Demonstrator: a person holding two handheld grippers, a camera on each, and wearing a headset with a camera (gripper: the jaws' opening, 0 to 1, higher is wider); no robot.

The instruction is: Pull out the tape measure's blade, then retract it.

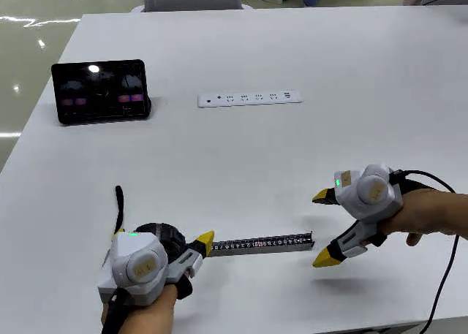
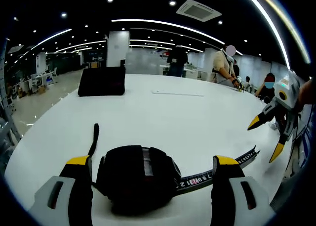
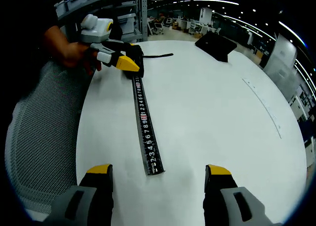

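Left gripper (image 2: 152, 161) straddles the tape measure's black case (image 1: 164, 235) on the white table (image 1: 292, 151), jaws wide; right gripper (image 1: 322, 227) hangs agape beside the blade (image 1: 259, 243), which lies drawn out flat. Pulling looks done; retracting remains.

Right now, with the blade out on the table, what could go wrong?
1. The blade lies loose, its tip ahead of the open right hand-held gripper; if it retracts unguided it may whip.
2. The left hand-held gripper straddles the case with a gap at one jaw, so the case may slide.
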